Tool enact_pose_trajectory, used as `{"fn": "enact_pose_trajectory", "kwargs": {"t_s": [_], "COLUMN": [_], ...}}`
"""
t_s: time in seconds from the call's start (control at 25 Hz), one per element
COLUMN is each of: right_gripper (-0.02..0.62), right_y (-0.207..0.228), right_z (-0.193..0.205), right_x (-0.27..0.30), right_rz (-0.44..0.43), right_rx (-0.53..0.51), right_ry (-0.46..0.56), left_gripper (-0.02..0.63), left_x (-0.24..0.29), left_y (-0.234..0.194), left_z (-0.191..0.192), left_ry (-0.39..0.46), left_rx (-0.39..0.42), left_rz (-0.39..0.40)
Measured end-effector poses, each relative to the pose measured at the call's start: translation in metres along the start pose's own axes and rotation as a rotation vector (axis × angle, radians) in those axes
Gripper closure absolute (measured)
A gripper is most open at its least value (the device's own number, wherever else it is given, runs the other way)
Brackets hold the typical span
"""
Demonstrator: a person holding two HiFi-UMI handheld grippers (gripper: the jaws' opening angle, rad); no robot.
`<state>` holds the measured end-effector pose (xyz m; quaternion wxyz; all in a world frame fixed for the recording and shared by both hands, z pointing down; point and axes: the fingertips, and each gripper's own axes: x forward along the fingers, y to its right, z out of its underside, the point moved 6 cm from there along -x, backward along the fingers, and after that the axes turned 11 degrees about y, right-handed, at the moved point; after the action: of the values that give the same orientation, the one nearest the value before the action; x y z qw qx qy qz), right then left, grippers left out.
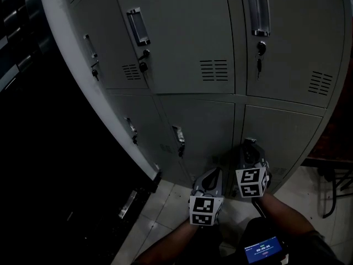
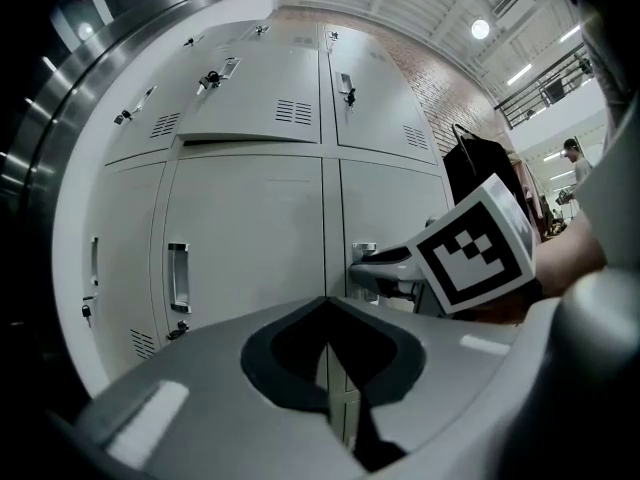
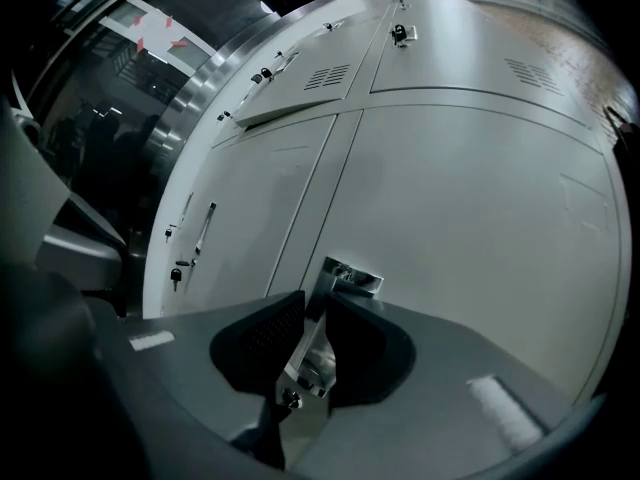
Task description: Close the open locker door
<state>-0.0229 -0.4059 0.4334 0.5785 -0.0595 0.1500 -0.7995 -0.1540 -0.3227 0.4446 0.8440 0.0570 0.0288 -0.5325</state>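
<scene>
Locker bank: grey painted sheet-metal cabinet (image 1: 182, 115), flat rectangular doors in two rows. Each door carries a recessed bright-metal pull, a key lock below it and a block of louvred vent slots (image 1: 214, 69). The finish is smooth and matt. The floor is pale glossy tile (image 1: 165, 208).

Right gripper (image 3: 310, 338): held about level, its ribbed dark pads closed around the chrome pull handle (image 3: 350, 276) of the right-hand lower-row door (image 1: 287, 142). The handle's polished plate sits upright between the pads, touching both. This door's left edge lies close along the frame post. I cannot tell whether it is fully seated.

Left gripper (image 2: 325, 353): held level, just beside the right one and on its left. The pads are pressed together along a straight seam with nothing between them, and the smooth grey shells meet in a rounded V. It faces the post between the two lower doors and is not in contact with them.

Middle upper-row door (image 2: 250, 93): both gripper views show its lower edge standing proud of the frame, with a dark shadow line beneath. It is the only door visibly ajar. It lies above the left gripper, well apart from both grippers.
</scene>
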Motion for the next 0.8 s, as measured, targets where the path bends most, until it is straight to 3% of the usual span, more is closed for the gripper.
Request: {"fn": "enact_pose_trajectory", "kwargs": {"t_s": [0.36, 0.8], "right_gripper": [0.514, 0.511], "right_y": [-0.002, -0.002], "right_z": [0.002, 0.024], "right_x": [-0.001, -0.009], "right_rz": [0.025, 0.003], "right_rx": [-0.019, 0.030], "right_ry": [0.008, -0.059], "left_gripper": [0.604, 0.604], "left_x": [0.001, 0.001], "left_y": [0.003, 0.004], "left_z": [0.006, 0.005], "left_ry": [-0.012, -0.010], "left_rx": [-0.014, -0.019], "left_rz": [-0.001, 0.005]}}
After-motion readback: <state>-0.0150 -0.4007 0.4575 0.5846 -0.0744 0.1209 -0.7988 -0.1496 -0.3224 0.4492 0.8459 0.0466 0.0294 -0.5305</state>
